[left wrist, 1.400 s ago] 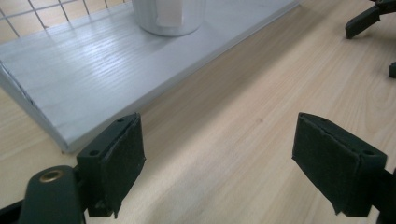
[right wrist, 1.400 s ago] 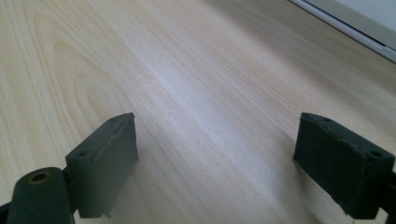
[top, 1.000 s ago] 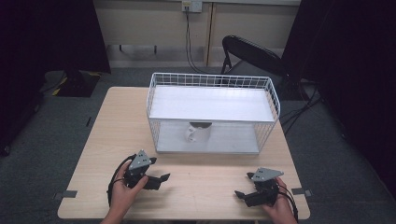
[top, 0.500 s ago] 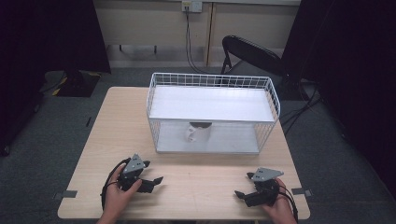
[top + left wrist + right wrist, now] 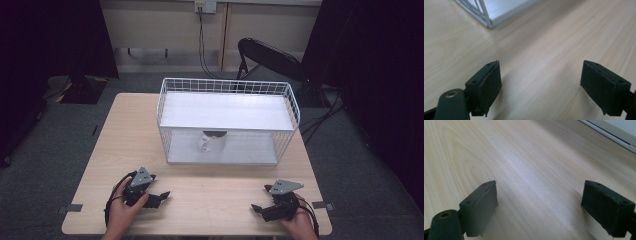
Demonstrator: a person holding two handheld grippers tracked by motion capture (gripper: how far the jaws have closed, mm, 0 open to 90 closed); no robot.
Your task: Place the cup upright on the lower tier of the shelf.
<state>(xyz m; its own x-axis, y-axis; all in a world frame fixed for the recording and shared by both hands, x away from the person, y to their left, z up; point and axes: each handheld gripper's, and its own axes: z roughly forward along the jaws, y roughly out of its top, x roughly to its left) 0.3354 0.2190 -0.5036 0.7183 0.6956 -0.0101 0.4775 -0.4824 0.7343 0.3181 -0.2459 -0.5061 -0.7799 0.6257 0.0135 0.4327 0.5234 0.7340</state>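
Left tongs point(image 5: 161, 196) shifted nearer table point(image 5: 210, 210) edge; both black padded tongs point(image 5: 256, 208) wide open, empty.

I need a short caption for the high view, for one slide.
Two hand-held black grippers, left and right, rest open on the light wooden table before a white wire basket.

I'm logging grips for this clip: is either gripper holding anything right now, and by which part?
Nothing is held. The left gripper and right gripper are both open over the bare table.
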